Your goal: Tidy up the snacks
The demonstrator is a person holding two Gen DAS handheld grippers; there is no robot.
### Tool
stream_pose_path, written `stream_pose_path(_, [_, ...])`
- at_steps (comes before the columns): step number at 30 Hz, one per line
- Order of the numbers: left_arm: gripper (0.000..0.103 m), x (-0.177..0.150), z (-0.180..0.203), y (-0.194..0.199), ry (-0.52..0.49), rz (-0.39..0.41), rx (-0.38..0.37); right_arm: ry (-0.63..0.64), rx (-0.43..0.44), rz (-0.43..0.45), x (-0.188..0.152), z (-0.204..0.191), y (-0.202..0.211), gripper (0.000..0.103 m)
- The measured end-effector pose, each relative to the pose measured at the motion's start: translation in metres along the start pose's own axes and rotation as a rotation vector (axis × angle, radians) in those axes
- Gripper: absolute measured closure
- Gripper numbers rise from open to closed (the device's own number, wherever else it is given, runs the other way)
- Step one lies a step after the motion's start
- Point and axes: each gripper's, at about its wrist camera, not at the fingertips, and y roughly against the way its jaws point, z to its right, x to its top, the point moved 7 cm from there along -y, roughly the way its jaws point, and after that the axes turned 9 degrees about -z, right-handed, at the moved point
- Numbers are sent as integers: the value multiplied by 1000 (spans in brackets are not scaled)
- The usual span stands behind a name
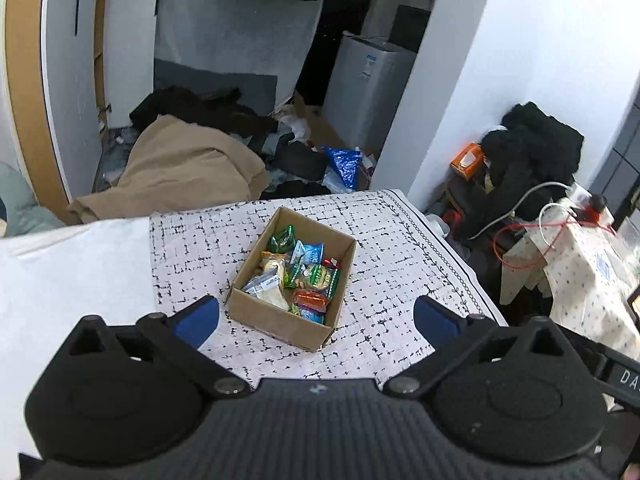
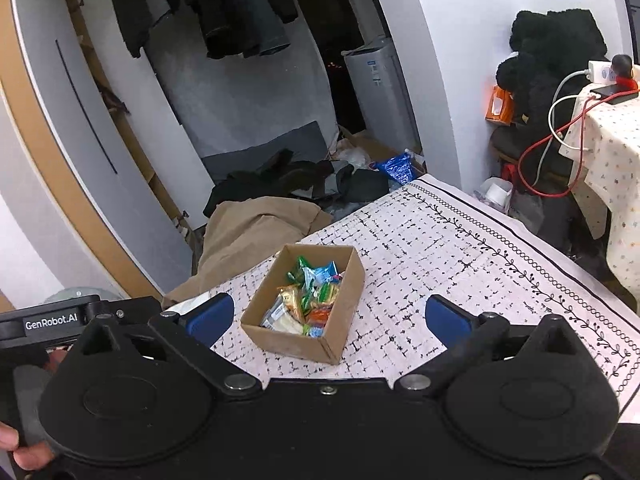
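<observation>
An open cardboard box stands on the black-and-white patterned tablecloth, filled with several wrapped snacks in green, blue, orange and white. My left gripper hovers above and in front of the box, open wide, nothing between its blue pads. The right wrist view shows the same box with its snacks on the cloth. My right gripper is also open wide and empty, hanging in front of the box. No snack lies loose on the cloth.
A white pillow lies left of the cloth. Beyond the table's far edge are a beige blanket, dark clothes and a blue foil bag on the floor. A second clothed table with cables stands at right. The other gripper's body sits at lower left.
</observation>
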Motion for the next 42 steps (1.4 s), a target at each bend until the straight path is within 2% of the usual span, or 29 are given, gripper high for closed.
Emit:
stream_pose_path(17, [0,-45,-1,43,-149,15,-5,73,-38,-6,-34,-24,35,0])
stream_pose_path(28, [0,-69,-9,51,-190,21,7,99,-58,0,-52,-31,49,0])
stream_pose_path(42, [0,-75,-12,51,-190,17,4,105,-66,-6,-57,-30,50,0])
